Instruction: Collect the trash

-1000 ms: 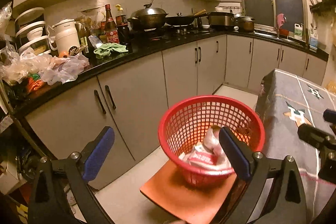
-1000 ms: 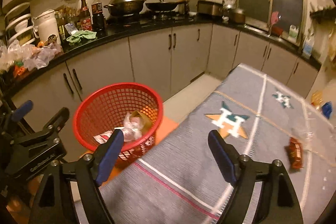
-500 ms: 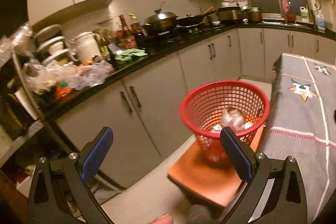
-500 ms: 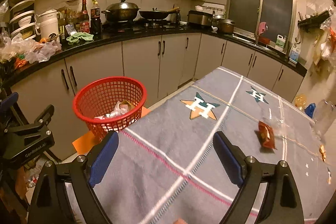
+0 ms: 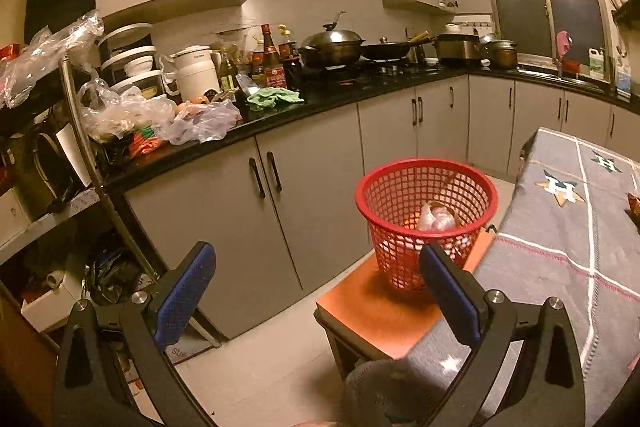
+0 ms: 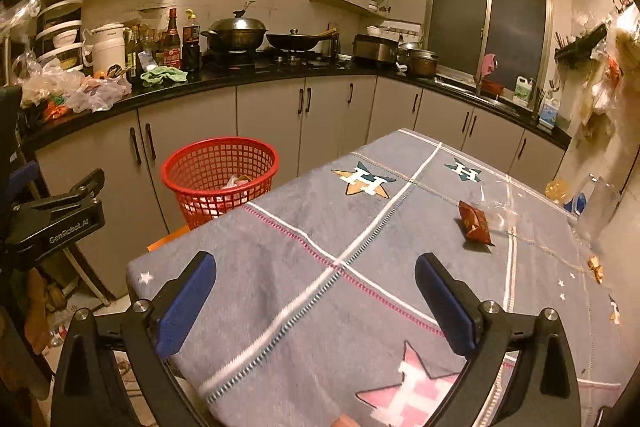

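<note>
A red mesh basket (image 5: 426, 203) (image 6: 220, 173) with crumpled wrappers inside stands on an orange stool (image 5: 384, 311) beside the table. A brown snack wrapper (image 6: 474, 221) lies on the grey star-patterned tablecloth (image 6: 360, 267), next to a clear plastic piece (image 6: 498, 205). My right gripper (image 6: 316, 301) hovers over the near part of the table, jaws opening wide, nothing between them. My left gripper (image 5: 318, 297) is open and empty, well back from the basket, above the floor.
Grey cabinets under a black counter (image 5: 360, 95) run along the back wall with pots, bottles, a green cloth and plastic bags. A metal shelf rack (image 5: 80, 147) stands at left. Small bits (image 6: 595, 263) and a clear jug (image 6: 600, 207) sit at the table's far right.
Both grippers drew back from the basket, which now looks smaller and farther. The right gripper swung over the table, bringing the brown wrapper into view, and its jaws spread wider.
</note>
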`<act>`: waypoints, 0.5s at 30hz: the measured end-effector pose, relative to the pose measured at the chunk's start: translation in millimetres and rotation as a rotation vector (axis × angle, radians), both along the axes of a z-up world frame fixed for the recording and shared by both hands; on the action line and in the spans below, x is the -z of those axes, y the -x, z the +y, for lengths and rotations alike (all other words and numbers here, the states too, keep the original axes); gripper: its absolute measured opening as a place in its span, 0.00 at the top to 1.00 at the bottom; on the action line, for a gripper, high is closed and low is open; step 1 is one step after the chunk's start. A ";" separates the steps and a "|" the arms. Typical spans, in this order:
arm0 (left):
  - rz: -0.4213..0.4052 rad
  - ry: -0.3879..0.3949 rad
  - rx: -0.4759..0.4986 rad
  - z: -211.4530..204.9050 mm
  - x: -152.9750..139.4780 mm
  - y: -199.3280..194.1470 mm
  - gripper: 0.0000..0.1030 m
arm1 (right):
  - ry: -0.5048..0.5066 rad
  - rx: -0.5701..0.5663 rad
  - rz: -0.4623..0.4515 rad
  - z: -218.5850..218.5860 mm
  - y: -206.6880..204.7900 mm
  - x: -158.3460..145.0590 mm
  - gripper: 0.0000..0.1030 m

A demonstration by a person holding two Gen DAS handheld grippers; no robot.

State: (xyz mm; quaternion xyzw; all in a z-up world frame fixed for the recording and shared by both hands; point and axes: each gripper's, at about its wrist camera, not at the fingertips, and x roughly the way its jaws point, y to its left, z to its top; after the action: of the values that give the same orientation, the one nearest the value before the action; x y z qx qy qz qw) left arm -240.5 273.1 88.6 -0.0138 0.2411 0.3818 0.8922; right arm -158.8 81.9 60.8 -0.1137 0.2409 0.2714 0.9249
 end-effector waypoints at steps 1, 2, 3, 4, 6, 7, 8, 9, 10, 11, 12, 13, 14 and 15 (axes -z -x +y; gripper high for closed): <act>0.000 0.005 0.002 -0.5 0.6 0.0 0.02 | 0.001 0.001 -0.001 -1.2 1.9 1.1 0.01; 0.005 0.009 0.007 -1.3 1.6 -0.2 0.02 | 0.000 0.000 0.003 -2.0 2.6 1.9 0.01; 0.010 0.012 0.011 -2.1 2.5 -0.3 0.02 | 0.001 -0.002 0.010 -2.3 2.8 3.1 0.01; 0.015 0.010 0.013 -3.9 3.2 -0.9 0.02 | 0.003 -0.002 0.014 -1.6 2.9 4.3 0.01; 0.018 0.004 0.019 -7.0 3.7 -1.4 0.02 | 0.005 0.003 0.020 -2.8 3.8 6.5 0.01; 0.020 0.001 0.022 -8.6 4.4 -1.2 0.02 | 0.003 0.004 0.024 -3.5 3.4 7.1 0.01; 0.024 -0.005 0.025 -10.4 5.1 -1.7 0.02 | 0.000 0.004 0.028 -4.3 2.5 7.9 0.01; 0.026 -0.010 0.026 -11.5 5.7 -2.3 0.02 | 0.000 0.004 0.033 -4.7 1.1 8.6 0.01; 0.029 -0.010 0.029 -12.1 6.5 -3.4 0.02 | 0.001 0.006 0.039 -5.1 -0.1 10.0 0.01; 0.032 -0.008 0.034 -12.6 7.0 -5.1 0.02 | 0.002 0.008 0.044 -5.2 -1.2 10.9 0.01; 0.034 -0.004 0.036 -12.5 7.6 -6.3 0.02 | 0.003 0.010 0.047 -4.5 -2.1 11.4 0.01; 0.034 -0.002 0.035 -12.0 7.9 -7.0 0.02 | 0.003 0.011 0.050 -4.7 -3.4 12.1 0.01; 0.034 0.002 0.037 -11.9 8.6 -7.5 0.02 | 0.002 0.013 0.052 -5.7 -4.0 12.6 0.01; 0.035 0.005 0.039 -11.5 9.2 -8.4 0.02 | 0.000 0.014 0.054 -5.7 -4.7 12.8 0.01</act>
State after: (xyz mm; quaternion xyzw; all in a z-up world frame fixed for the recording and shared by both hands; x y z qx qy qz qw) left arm -232.1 261.6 79.4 -0.0047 0.2581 0.3639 0.8949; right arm -154.2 76.2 47.9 -0.1048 0.2665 0.2676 0.9200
